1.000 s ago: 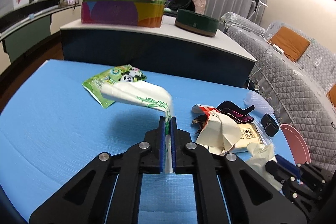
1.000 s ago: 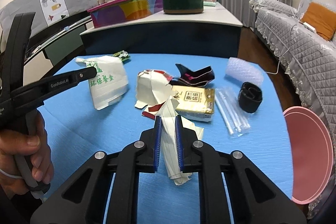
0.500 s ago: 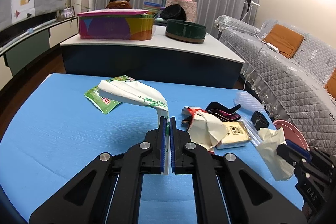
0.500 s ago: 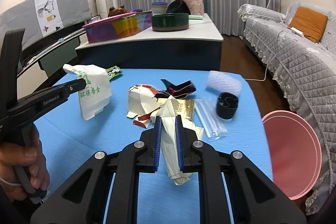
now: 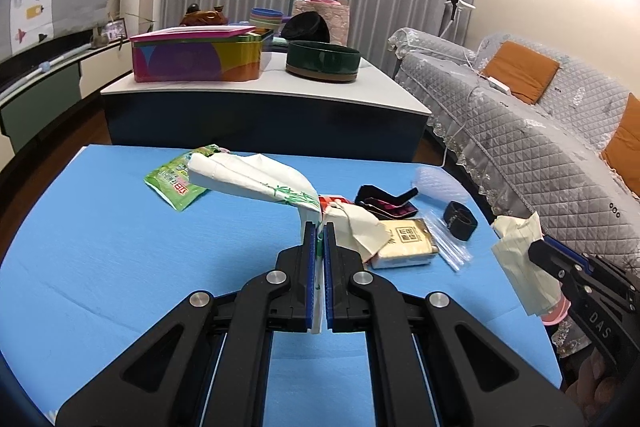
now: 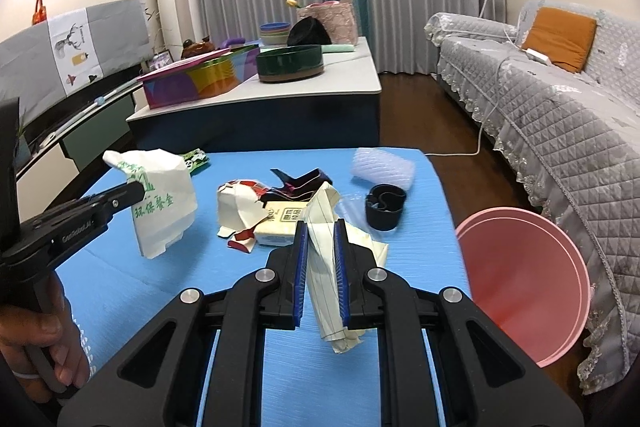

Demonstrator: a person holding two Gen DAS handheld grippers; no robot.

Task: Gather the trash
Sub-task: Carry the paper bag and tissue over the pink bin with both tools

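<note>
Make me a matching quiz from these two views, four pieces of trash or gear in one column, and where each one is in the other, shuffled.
Things:
1. white bag
2. lined paper
3. pink bin
4. green wrapper

Places:
A. off the blue table's right edge
B. lying on the table's far left
C. between the right gripper's fingers
D. between the left gripper's fingers

Pairs: 1-D, 2-C, 3-A, 4-B

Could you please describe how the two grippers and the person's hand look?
Both the left gripper and right gripper are matte black linkages with silver rivets and blue finger pads. White lettering marks their sides. The bare hand on the left handle wears a pale ring.
</note>
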